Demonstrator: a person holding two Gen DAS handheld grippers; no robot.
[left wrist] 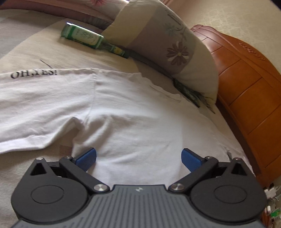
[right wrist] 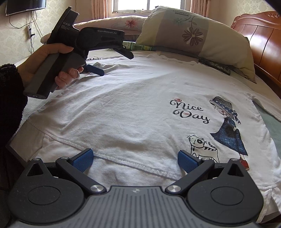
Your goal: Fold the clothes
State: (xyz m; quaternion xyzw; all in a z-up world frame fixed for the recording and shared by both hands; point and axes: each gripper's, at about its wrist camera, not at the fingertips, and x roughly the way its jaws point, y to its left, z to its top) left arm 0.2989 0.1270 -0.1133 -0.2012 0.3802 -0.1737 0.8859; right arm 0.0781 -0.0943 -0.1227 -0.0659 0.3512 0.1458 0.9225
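A home bedroom: a bed (right wrist: 267,133) with a carved wooden headboard (right wrist: 260,35), floral pillows (right wrist: 193,31), curtained window (right wrist: 131,7) and wall-mounted television (right wrist: 26,6).

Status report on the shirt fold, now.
Left gripper open, over the sleeve side. Right gripper open at the hem. White T-shirt flat, print up, unfolded. Green bottle by the pillow, off the shirt.

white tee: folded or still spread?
Spread. The white tee lies flat on the bed, print up, hem unfolded at the open right gripper.
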